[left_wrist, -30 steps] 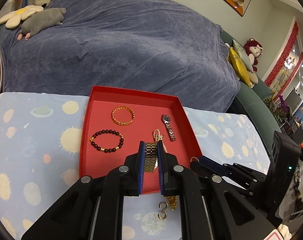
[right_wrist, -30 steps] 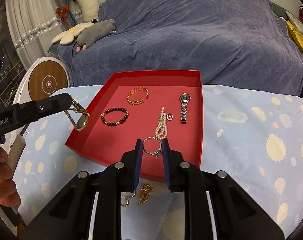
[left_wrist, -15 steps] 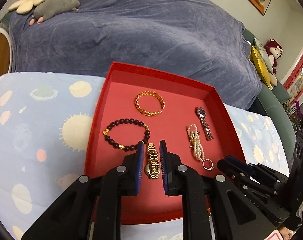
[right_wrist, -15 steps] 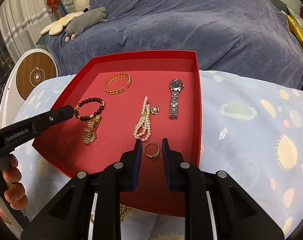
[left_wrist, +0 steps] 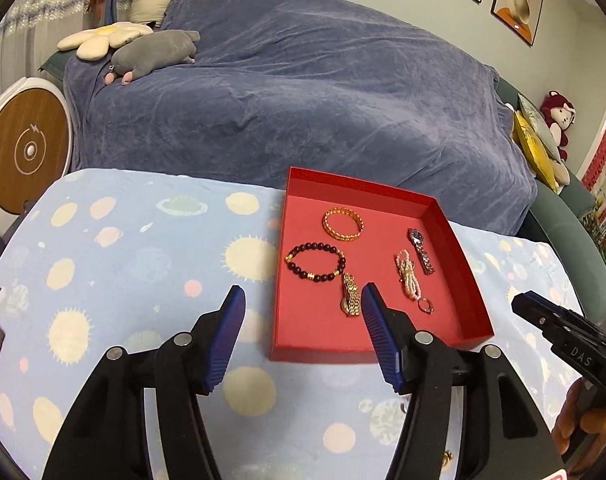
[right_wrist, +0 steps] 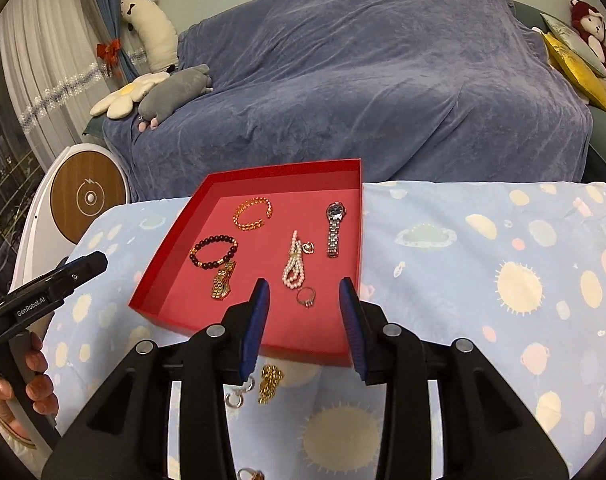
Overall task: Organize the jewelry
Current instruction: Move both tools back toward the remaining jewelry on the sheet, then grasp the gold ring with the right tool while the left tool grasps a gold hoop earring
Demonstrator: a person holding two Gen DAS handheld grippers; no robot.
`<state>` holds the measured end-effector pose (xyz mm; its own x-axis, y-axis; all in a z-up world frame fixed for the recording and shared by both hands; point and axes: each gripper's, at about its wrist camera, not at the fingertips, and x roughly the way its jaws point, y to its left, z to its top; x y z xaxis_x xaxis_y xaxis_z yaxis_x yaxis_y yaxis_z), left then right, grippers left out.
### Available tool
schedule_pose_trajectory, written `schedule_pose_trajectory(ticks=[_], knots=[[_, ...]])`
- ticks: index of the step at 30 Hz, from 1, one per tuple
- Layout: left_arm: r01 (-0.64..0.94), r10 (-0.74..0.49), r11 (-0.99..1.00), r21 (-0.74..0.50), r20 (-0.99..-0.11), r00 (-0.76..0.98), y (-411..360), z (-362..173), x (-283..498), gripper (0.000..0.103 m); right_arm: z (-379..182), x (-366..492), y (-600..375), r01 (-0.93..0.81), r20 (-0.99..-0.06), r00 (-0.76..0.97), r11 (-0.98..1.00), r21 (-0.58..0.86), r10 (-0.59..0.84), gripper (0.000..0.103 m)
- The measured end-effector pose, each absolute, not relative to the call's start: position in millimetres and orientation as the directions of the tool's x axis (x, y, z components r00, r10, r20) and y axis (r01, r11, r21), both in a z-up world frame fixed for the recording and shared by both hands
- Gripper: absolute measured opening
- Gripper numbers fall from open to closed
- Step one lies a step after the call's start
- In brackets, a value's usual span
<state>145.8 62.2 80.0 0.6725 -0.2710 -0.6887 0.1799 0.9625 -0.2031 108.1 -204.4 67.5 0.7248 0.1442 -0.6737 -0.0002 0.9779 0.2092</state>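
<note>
With both claws opening and empty, the left claw (left_wrist: 303, 296) and right claw (right_wrist: 303, 292) are best drawn clear of the red tray (right_wrist: 159, 280), then lowered squarely over the gold chain (right_wrist: 270, 388) at six o'clock.

My left tongs (left_wrist: 301, 312) and right tongs (right_wrist: 303, 304), both opening, have nothing between the jaws. The bench (right_wrist: 483, 280) right of the red tray (right_wrist: 355, 236) lies bare. Inside, open floor remains along the near wall; the tray's raised rim stands between my tongs and it. Loose rings (right_wrist: 239, 394) and a gold chain (right_wrist: 269, 388) lie just before that wall.
</note>
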Motion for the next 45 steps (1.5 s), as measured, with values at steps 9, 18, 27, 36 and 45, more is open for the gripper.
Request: schedule_pose_trajectory(ticks=[9,18,27,36,45], knots=[[0.147,-0.207,0.978,-0.147,-0.720,0.662,78.7,53.7,76.4,0.058,37.5,34.6,-184.5,-0.023,-0.738,0.654,0.980,0.200,0.166,0.035],[0.180,-0.202,0.977,-0.112,-0.745,0.636,63.7,33.2,57.0,0.058,-2.4,7.1,-137.4,-0.084,-0.792,0.587,0.985,0.149,0.170,0.035],[0.204,-0.180,0.977,-0.064,-0.760,0.624,52.0,18.5,57.0,0.058,-16.4,16.7,-124.5,-0.096,-0.809,0.568,0.989,0.114,0.149,0.035],[0.211,-0.186,0.975,-0.068,-0.767,0.614,50.8,15.4,58.8,0.058,-26.4,23.3,-121.5,-0.095,-0.826,0.550,0.992,0.083,0.122,0.018],[0.221,-0.197,0.972,-0.074,-0.768,0.609,48.8,13.6,59.1,0.058,-23.8,29.3,-123.3,-0.085,-0.815,0.563,0.990,0.109,0.138,0.023]])
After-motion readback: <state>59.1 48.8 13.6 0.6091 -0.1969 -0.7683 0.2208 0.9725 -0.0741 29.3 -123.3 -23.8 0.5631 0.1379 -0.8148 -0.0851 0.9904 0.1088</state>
